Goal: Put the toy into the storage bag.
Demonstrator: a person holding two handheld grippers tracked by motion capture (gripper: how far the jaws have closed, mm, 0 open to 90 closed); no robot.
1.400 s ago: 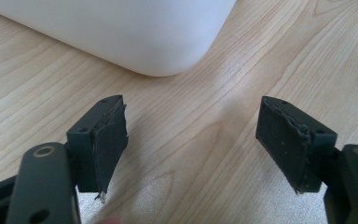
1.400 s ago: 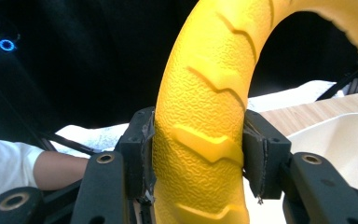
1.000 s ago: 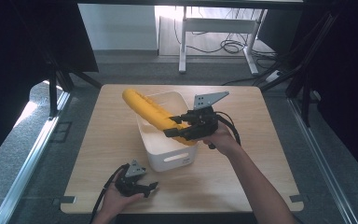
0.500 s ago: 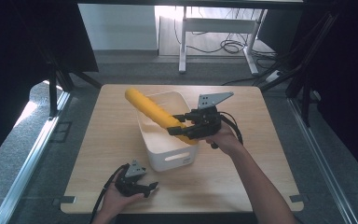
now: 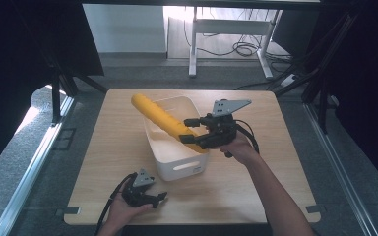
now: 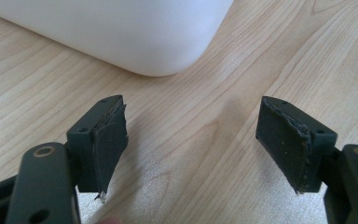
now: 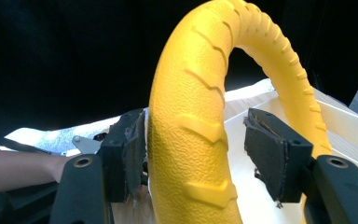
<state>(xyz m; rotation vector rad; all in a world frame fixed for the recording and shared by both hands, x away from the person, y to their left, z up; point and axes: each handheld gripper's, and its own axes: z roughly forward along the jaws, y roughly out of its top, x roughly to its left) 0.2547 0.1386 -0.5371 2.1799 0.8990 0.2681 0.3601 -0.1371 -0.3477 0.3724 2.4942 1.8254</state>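
Here the yellow ridged foam tube (image 5: 163, 120) lies slanted across the white plastic bin (image 5: 187, 166), far end past its rim. The right gripper (image 5: 191, 131) has just been opening; its fingers (image 7: 270, 147) flank the tube, one clearly off it. The left gripper (image 5: 158, 198) rests on the desk (image 5: 275, 162), fingers (image 6: 109, 140) wide, empty.

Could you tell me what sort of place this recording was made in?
Probably a lab or office workroom: a small wooden table stands on grey carpet, a white desk frame with loose cables stands behind, and dark screens flank it.
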